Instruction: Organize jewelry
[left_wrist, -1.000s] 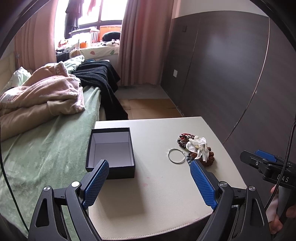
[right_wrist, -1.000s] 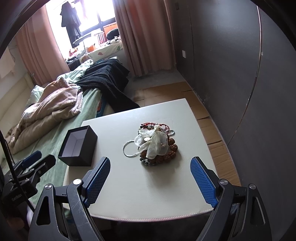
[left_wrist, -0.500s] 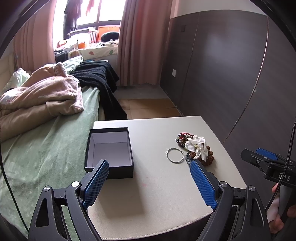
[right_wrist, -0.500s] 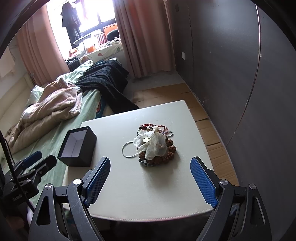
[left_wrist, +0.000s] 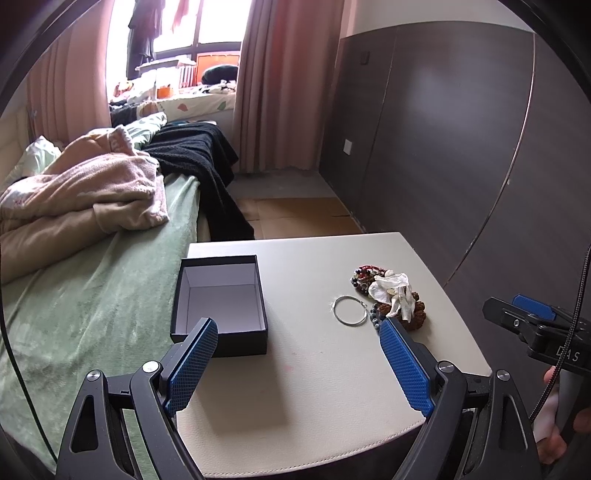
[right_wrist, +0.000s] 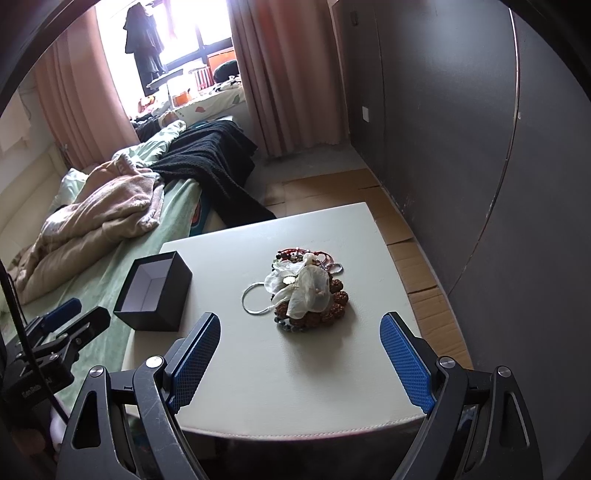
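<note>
- Both hand-held grippers are seen spread wide with nothing between their blue pads: the right gripper (right_wrist: 299, 363) is held back from the near edge of the white table (right_wrist: 295, 376), aimed at the jewelry pile (right_wrist: 308, 291); the left gripper (left_wrist: 295, 365) is held over the near left part of the table, close to the box.
- Nothing has yet been placed in the open black box (left_wrist: 221, 304), whose pale floor is seen bare; it sits at the table's left side, well apart from the pile.
- The pile lies right of the table's middle: brown beaded bracelets, darker bead strands and reddish cords are heaped together, with a white gauzy piece (right_wrist: 306, 286) draped on top.
- A thin silver ring (right_wrist: 256, 301) lies flat at the pile's left edge, touching or just under the gauze; which cannot be told.
- The first pick is judged best made with the right gripper, from above, on a single piece, not on the whole heap.
- The gauze is likely the easiest start, since it covers the rest and should lift freely.
- Tangled strands may be dragged along, so a slow lift is advised.
- The flat ring may slip between the pads; a pinch across its wire at one side is judged safer.
- The box could be steadied by the left gripper if it is nudged.
</note>
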